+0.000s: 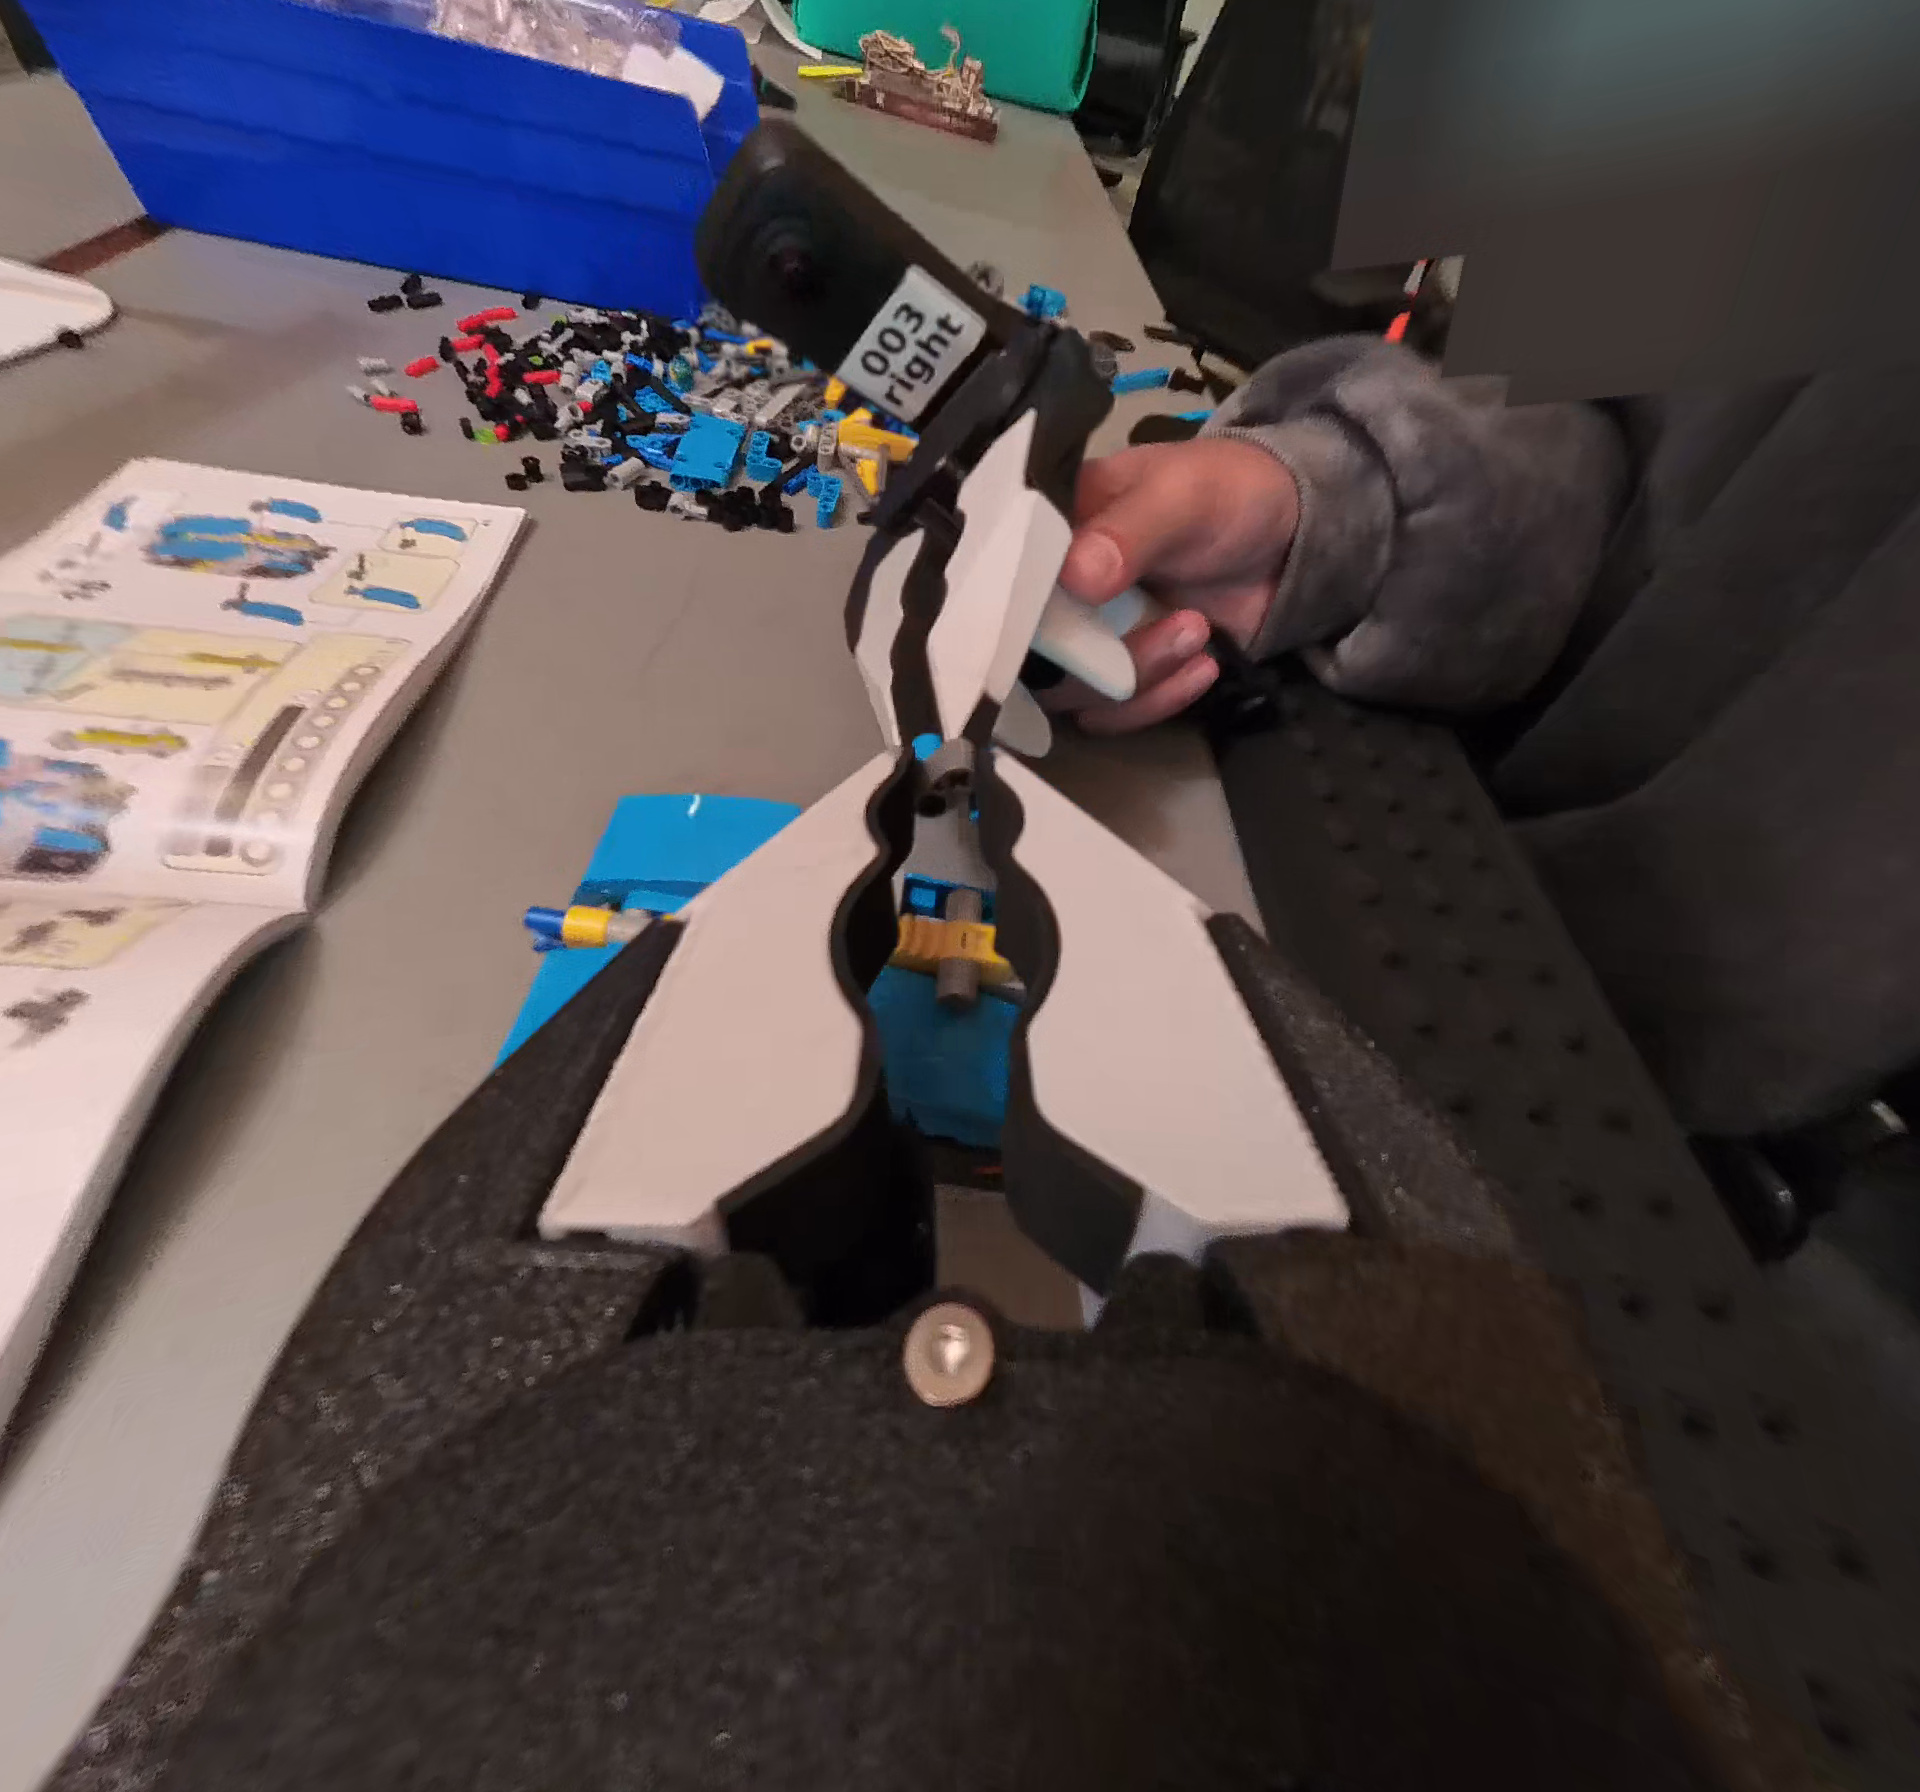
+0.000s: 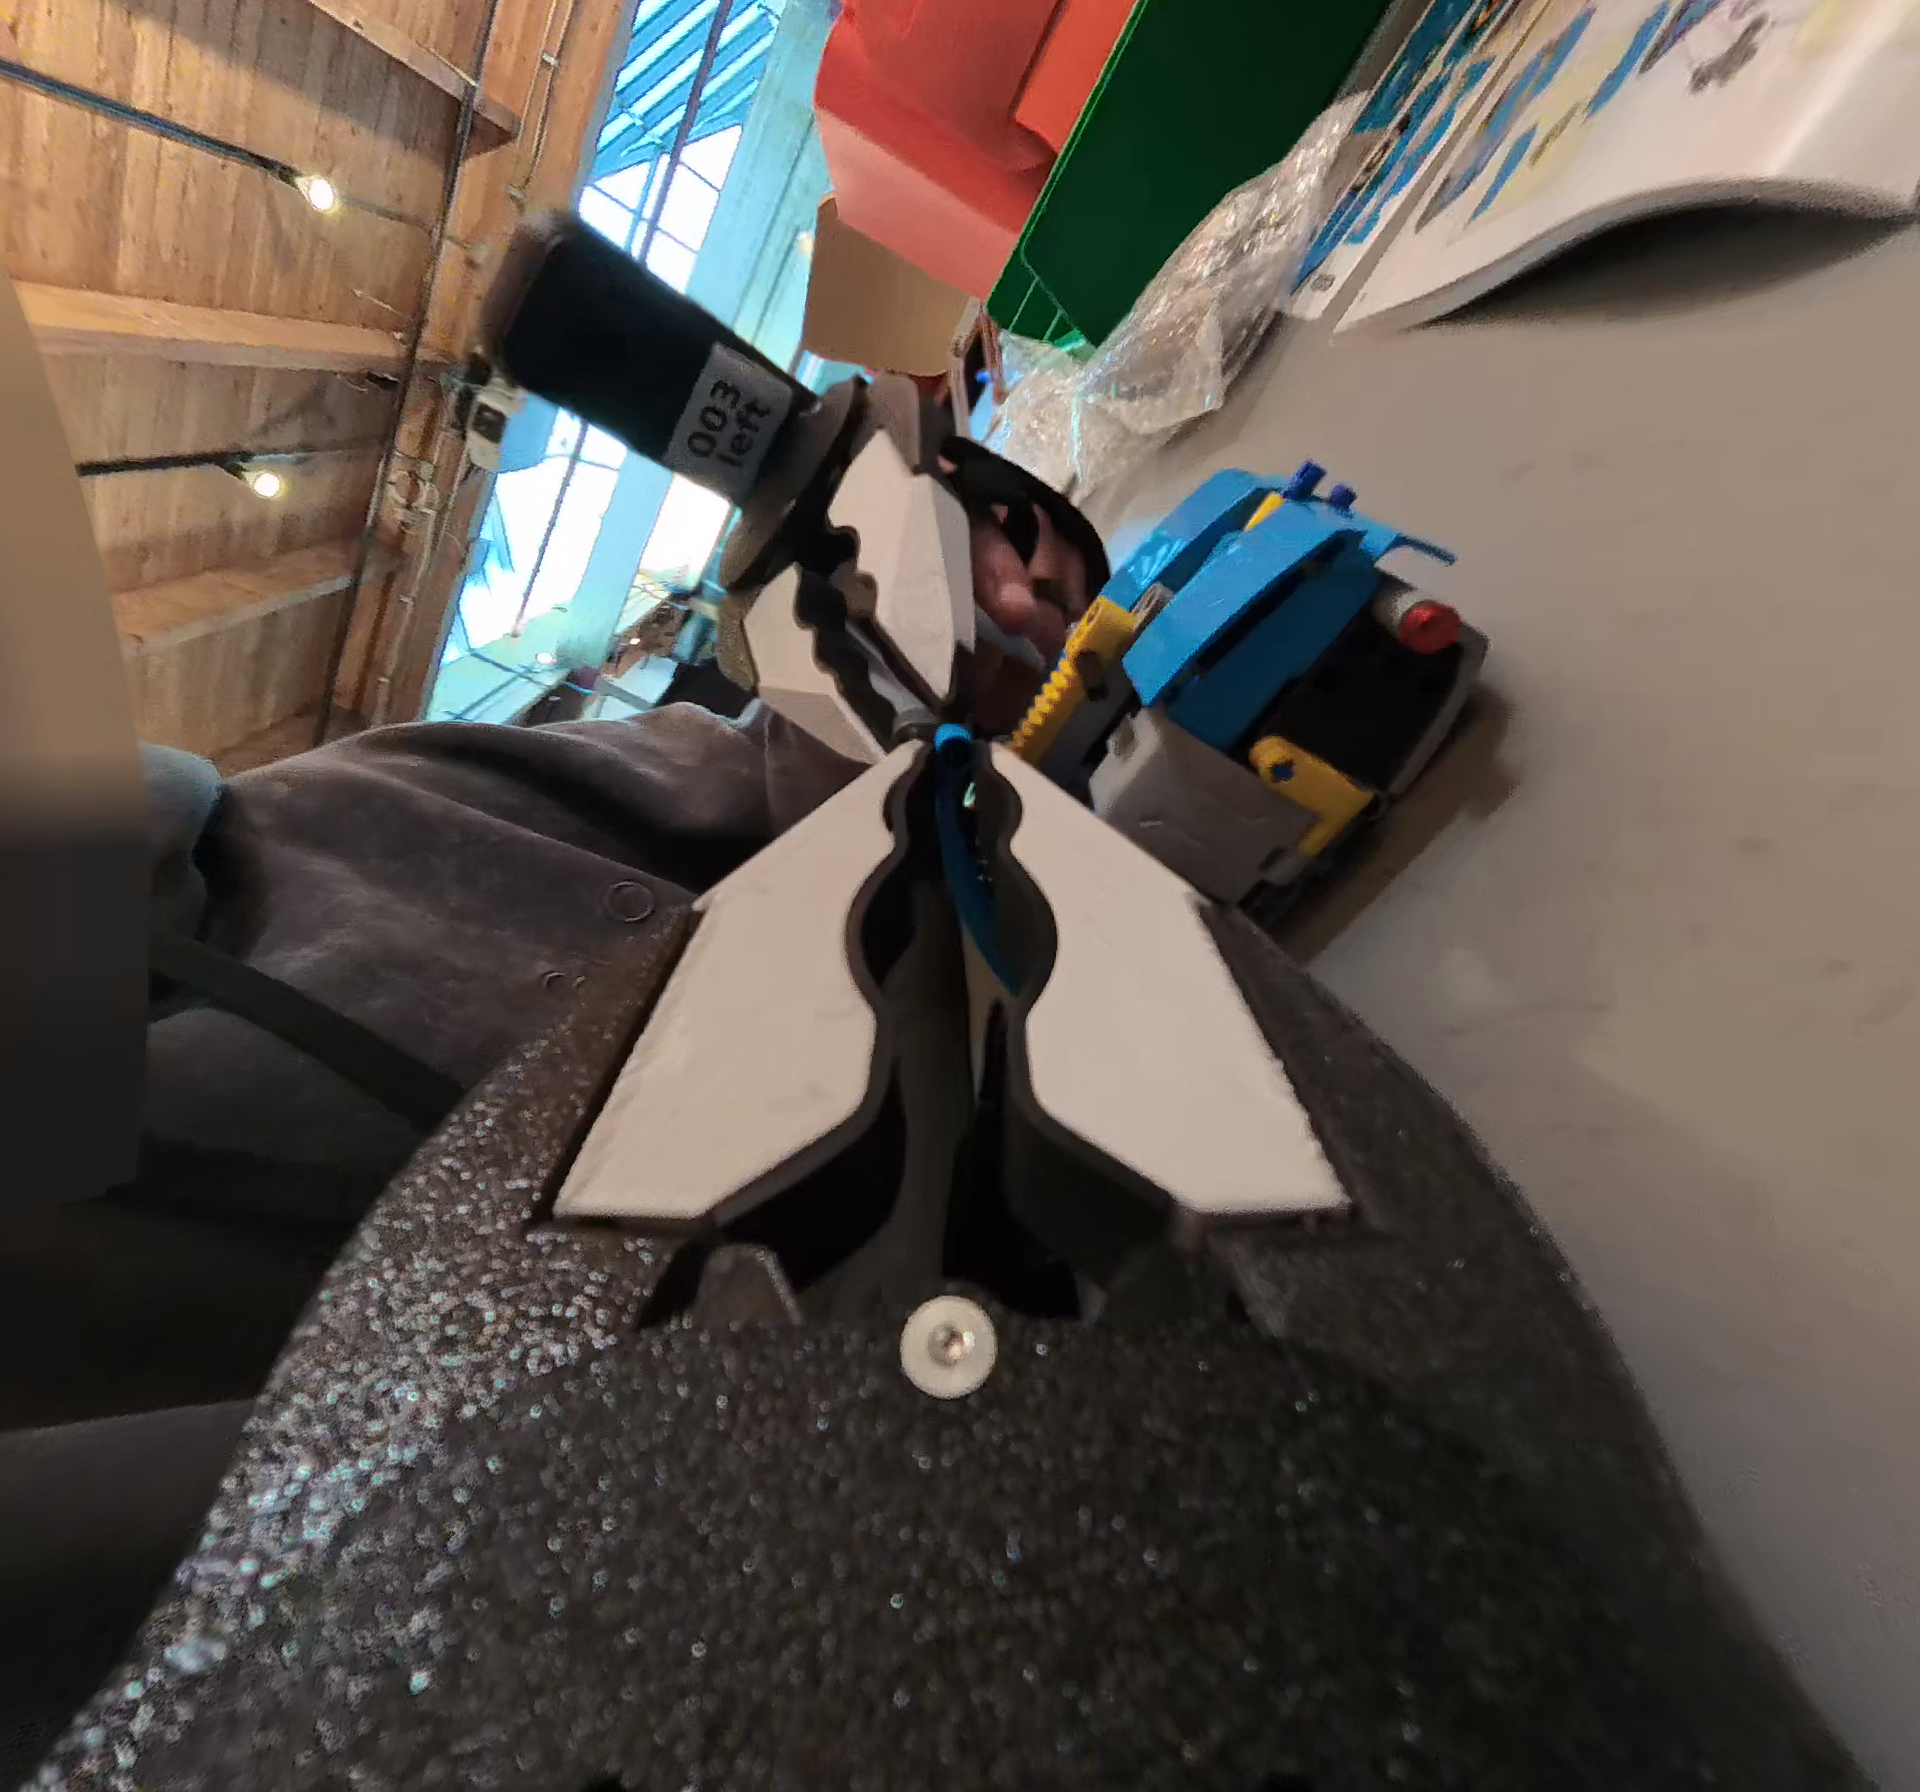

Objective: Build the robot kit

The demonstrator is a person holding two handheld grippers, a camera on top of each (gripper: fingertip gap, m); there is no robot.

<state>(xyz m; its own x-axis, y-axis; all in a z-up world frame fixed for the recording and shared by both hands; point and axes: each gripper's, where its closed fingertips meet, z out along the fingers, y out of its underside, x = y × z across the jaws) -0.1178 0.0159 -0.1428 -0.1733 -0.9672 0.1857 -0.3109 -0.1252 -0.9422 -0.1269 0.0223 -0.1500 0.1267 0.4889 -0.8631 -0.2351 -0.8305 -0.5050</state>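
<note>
grey table (image 1: 644, 662): left claw (image 1: 940, 776) pinches grey-yellow-blue brick assembly (image 1: 951, 911).

Left gripper (image 1: 940, 776) clamps a grey connector piece (image 1: 948, 812); right gripper (image 1: 935, 729) meets it tip to tip, hand (image 1: 1174, 568) behind. Blue-yellow model (image 1: 940, 1015) under fingers, manual (image 1: 208, 703) left, loose parts pile (image 1: 665, 412) ahead.

Your open instruction booklet (image 1: 208, 703) lay on the table (image 1: 623, 620) left of the gripper tips, the loose brick pile (image 1: 644, 412) behind it, before the bin (image 1: 395, 153).
</note>
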